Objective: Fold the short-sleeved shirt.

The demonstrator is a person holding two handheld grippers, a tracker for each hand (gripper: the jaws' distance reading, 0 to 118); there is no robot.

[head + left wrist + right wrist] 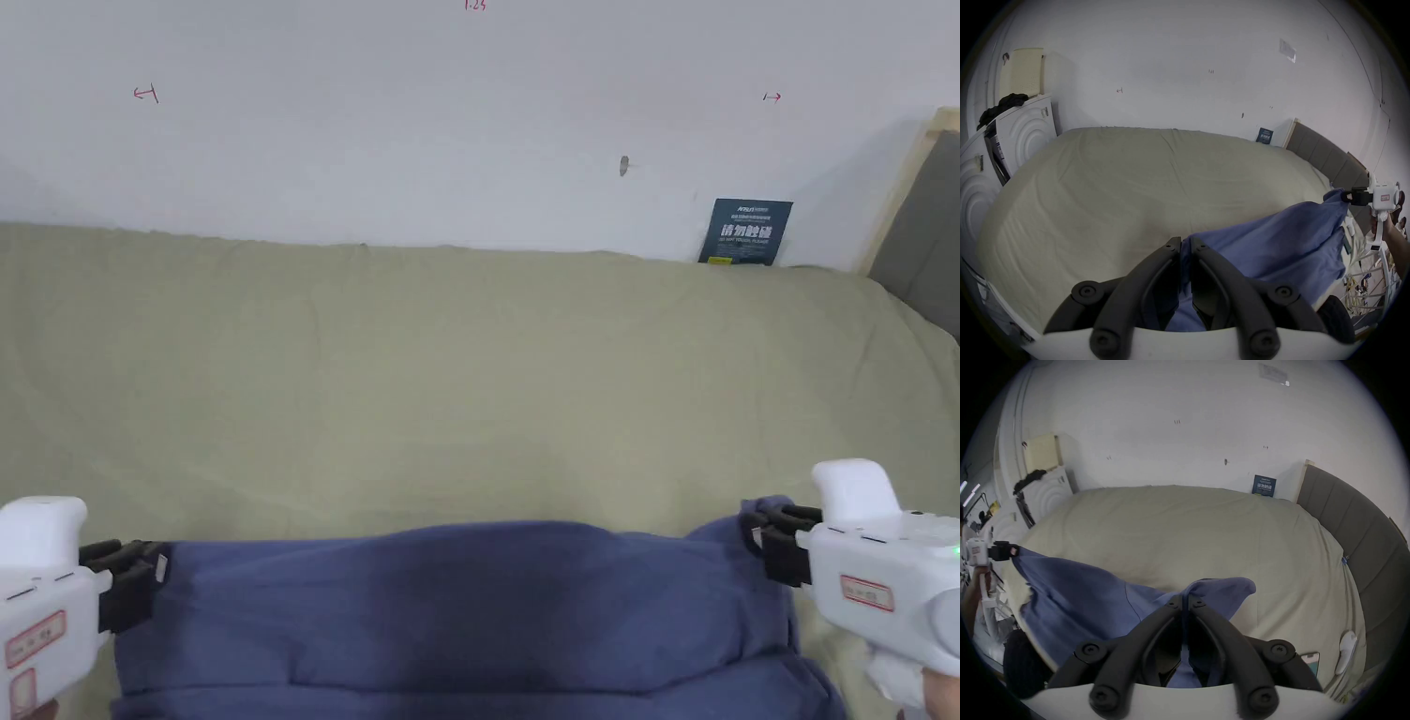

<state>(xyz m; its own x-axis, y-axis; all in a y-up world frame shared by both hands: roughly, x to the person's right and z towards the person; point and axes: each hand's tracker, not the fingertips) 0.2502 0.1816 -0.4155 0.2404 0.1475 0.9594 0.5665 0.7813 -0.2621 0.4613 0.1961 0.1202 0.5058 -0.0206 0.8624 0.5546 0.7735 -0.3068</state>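
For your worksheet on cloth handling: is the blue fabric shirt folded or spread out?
Spread out: the blue fabric shirt hangs stretched between the left gripper and right gripper, each clamping one end.

Blue shirt point(469, 619) stretched wide over an olive-green bed sheet point(450, 375).
Pinched at one corner by the left gripper point(155, 569), at the opposite corner by the right gripper point(757, 534), cloth sagging slightly between them. Beyond both grippers, bare sheet up to a white wall point(422, 112); dark blue sign point(745, 232) propped up ahead of the right gripper.
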